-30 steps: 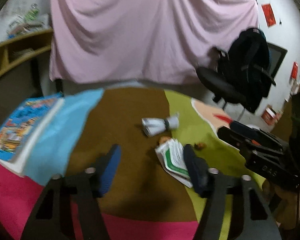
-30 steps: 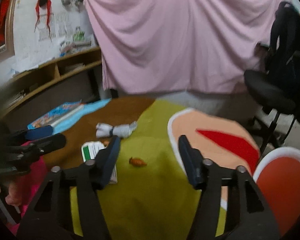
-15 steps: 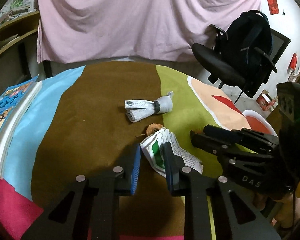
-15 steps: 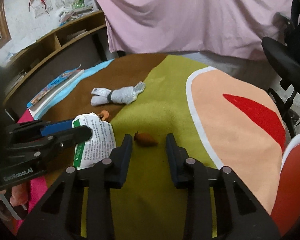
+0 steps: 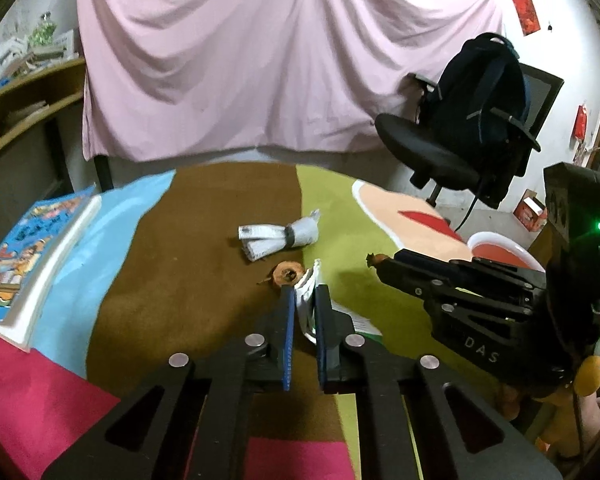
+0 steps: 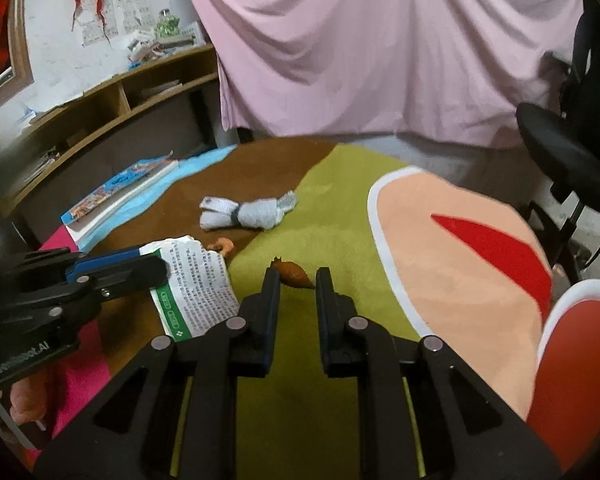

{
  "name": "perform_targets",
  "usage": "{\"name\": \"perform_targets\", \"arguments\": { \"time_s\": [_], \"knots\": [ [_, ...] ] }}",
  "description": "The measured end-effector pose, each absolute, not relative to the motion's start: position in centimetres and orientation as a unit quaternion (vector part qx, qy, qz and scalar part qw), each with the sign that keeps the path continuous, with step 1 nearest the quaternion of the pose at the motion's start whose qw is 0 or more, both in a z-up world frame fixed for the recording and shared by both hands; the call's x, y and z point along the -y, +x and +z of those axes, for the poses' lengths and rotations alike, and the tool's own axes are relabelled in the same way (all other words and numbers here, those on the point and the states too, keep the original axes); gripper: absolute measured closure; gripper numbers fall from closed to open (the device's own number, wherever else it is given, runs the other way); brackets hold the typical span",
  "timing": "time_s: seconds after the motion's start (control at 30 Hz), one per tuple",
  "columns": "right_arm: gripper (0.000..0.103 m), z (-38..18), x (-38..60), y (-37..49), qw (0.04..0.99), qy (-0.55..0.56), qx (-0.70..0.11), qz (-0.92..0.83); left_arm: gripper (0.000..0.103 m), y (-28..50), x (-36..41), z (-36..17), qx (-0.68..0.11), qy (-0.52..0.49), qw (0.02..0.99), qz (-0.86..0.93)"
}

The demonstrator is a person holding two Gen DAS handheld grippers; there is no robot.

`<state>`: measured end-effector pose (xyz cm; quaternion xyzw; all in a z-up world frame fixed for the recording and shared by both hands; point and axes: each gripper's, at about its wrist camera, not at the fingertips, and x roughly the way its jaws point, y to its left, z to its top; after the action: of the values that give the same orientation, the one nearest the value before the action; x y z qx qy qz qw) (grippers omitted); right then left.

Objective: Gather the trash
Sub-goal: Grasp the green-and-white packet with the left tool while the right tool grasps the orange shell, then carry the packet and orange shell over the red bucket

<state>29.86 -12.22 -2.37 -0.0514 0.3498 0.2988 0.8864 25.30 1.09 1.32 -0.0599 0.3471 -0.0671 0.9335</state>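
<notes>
My left gripper (image 5: 303, 295) is shut on a white and green printed paper wrapper (image 5: 309, 289), which also shows in the right wrist view (image 6: 198, 284) hanging from its tips. My right gripper (image 6: 297, 277) is shut on a small brown scrap of peel (image 6: 294, 273), which also shows in the left wrist view (image 5: 374, 258). An orange-brown round peel (image 5: 287, 274) lies on the mat just beyond the left fingertips. A rolled white paper bundle with a dark band (image 5: 279, 237) lies further back; it also shows in the right wrist view (image 6: 246, 212).
A colourful mat (image 5: 188, 248) covers the table. A picture book (image 5: 32, 248) lies at the left edge. A red bowl with a white rim (image 6: 576, 364) is at the right. A black office chair with a backpack (image 5: 468, 128) stands beyond the table.
Both grippers have closed from wide open, the left on the paper wrapper and the right on the brown scrap. The wrapper now stands on edge between the left fingers.
</notes>
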Motion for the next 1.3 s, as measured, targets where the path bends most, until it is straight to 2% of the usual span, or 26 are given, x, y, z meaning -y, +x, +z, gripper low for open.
{"name": "perform_targets", "arguments": {
  "time_s": [0.33, 0.63, 0.93, 1.3],
  "knots": [
    [0.057, 1.1, 16.9, 25.1, 0.939, 0.012, -0.207, 0.274, 0.098, 23.1, 2.1, 5.1, -0.274, -0.021, 0.960, -0.060],
    [0.057, 3.5, 21.9, 21.9, 0.969, 0.032, -0.123, 0.211, 0.098, 21.1, 7.4, 8.3, -0.209, 0.030, 0.973, -0.090],
    [0.057, 5.2, 28.9, 19.9, 0.984, 0.055, -0.094, 0.140, 0.098, 21.0, 13.7, 9.4, -0.183, 0.051, 0.972, -0.141],
    [0.057, 5.0, 36.0, 19.4, 0.989, 0.061, -0.128, 0.039, 0.098, 23.0, 22.0, 8.9, -0.196, 0.053, 0.956, -0.214]
  ]
}}
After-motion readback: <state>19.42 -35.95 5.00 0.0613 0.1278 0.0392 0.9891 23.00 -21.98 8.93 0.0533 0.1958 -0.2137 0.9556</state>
